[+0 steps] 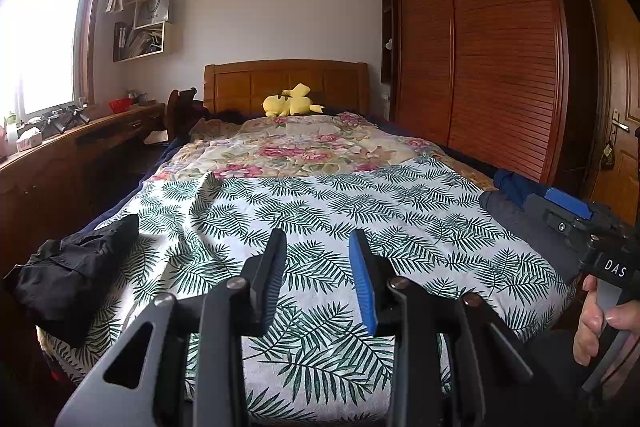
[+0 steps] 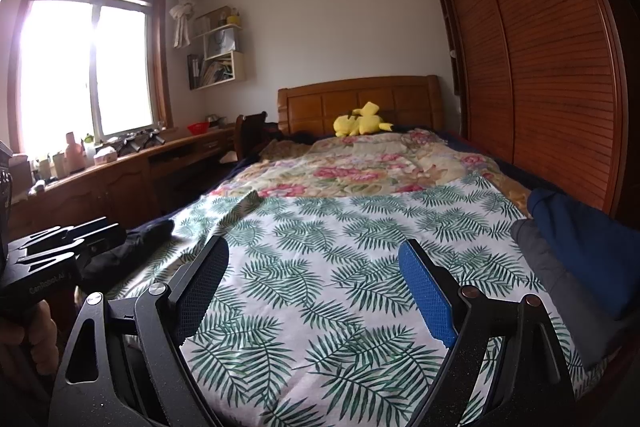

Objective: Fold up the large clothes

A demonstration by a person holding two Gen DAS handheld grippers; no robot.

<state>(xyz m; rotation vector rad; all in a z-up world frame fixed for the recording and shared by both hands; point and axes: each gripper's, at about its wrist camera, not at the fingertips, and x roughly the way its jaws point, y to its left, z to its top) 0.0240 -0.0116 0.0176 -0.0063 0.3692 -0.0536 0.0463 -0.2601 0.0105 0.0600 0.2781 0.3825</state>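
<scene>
A black garment (image 1: 76, 267) lies crumpled at the left edge of the leaf-print sheet (image 1: 360, 211); blue (image 2: 580, 239) and grey clothes (image 2: 556, 267), possibly folded, sit at its right edge. Above the sheet, the left gripper (image 1: 318, 239) and right gripper (image 2: 314, 251) gape, holding nothing.

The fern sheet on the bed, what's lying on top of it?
On the fern sheet, a black garment lies crumpled at its left edge, and a grey garment with a blue garment on it at the right. What the sheet covers is hidden.
</scene>
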